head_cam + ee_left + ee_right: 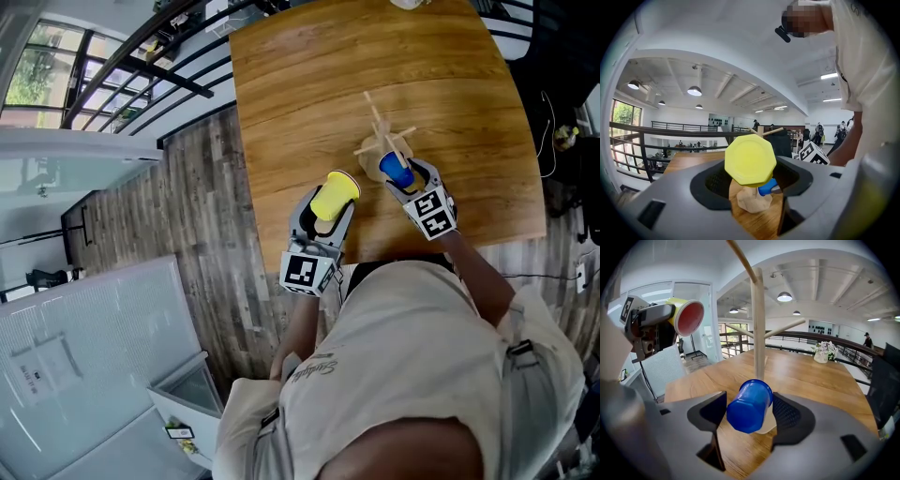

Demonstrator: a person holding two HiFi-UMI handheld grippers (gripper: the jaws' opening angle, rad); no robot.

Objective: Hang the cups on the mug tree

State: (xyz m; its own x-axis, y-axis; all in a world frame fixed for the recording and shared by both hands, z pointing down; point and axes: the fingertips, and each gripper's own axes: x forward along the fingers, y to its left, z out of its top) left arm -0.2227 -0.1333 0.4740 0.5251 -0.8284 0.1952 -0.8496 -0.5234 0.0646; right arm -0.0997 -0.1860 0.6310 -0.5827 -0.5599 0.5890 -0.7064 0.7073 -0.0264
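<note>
The wooden mug tree (380,127) stands on the table (300,84) just beyond my right gripper (403,176). A blue cup (749,405) lies tilted at the foot of the tree's post (759,333), between the right gripper's jaws, which stand wide apart and do not press on it. My left gripper (328,208) is shut on a yellow cup (333,196) and holds it above the table's near left part, left of the tree. The left gripper view looks at the yellow cup's base (750,161), with the tree's foot (753,202) and the blue cup (767,188) behind it.
A small vase of flowers (823,352) stands at the table's far end. Black railings (141,56) run beyond the table's left side. A white cabinet (94,356) stands on the plank floor at the lower left. The person's body covers the table's near edge.
</note>
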